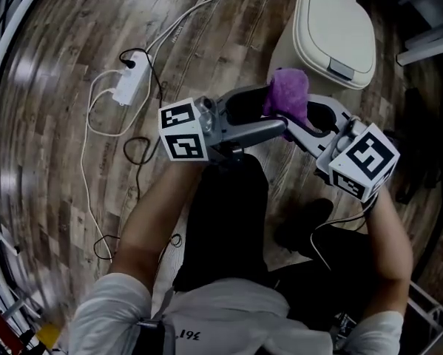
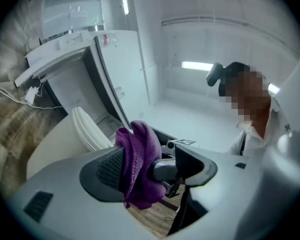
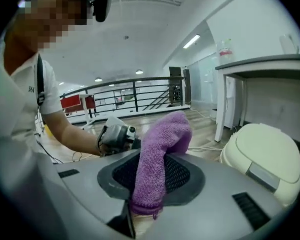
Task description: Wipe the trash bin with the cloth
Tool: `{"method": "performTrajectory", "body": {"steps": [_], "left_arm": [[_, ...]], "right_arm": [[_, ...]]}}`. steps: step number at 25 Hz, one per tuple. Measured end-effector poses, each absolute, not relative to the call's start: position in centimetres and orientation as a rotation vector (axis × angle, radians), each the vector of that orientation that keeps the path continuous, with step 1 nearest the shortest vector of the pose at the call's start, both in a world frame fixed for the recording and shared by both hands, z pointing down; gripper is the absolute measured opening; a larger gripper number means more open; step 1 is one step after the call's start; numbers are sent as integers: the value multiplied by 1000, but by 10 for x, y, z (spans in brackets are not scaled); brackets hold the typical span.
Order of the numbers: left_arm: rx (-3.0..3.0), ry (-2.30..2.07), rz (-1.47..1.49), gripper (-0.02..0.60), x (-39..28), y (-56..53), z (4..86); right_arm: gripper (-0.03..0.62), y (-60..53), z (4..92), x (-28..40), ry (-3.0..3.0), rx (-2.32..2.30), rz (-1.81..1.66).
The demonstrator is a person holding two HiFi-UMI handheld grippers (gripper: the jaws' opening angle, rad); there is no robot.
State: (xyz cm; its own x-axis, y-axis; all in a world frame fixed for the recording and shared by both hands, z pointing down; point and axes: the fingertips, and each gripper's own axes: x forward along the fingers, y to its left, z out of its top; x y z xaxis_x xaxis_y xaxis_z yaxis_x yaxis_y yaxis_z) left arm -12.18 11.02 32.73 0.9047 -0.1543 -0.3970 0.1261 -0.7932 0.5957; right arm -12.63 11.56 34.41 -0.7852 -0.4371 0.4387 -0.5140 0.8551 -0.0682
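A purple cloth [image 1: 286,91] hangs bunched between the two grippers, held up in front of the person. My right gripper [image 1: 299,117] is shut on the cloth [image 3: 157,169], which drapes over its dark ribbed pad and sticks up above the jaws. My left gripper [image 1: 269,113] stands open around the same cloth [image 2: 139,164]. The fabric rests against its left pad, and its right pad is apart from it. The cream trash bin [image 1: 332,35], lid closed, stands on the floor just beyond the grippers; it also shows as the bin [image 3: 265,159] low at the right.
A white power strip [image 1: 125,87] with white and black cables lies on the wood floor to the left. The person's dark-trousered legs [image 1: 228,220] are below the grippers. A white table [image 3: 260,64] stands beside the bin.
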Motion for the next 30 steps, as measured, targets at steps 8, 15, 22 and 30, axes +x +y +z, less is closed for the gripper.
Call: {"method": "performTrajectory", "body": {"steps": [8, 15, 22, 30], "left_arm": [[2319, -47, -674, 392, -148, 98, 342], [2259, 154, -713, 418, -147, 121, 338], [2324, -19, -632, 147, -152, 105, 348], [2376, -200, -652, 123, -166, 74, 343]], "right_arm": [[103, 136, 335, -164, -2638, 517, 21], [103, 142, 346, -172, -2706, 432, 325], [103, 127, 366, -163, -2551, 576, 236], [215, 93, 326, -124, -2379, 853, 0]]}}
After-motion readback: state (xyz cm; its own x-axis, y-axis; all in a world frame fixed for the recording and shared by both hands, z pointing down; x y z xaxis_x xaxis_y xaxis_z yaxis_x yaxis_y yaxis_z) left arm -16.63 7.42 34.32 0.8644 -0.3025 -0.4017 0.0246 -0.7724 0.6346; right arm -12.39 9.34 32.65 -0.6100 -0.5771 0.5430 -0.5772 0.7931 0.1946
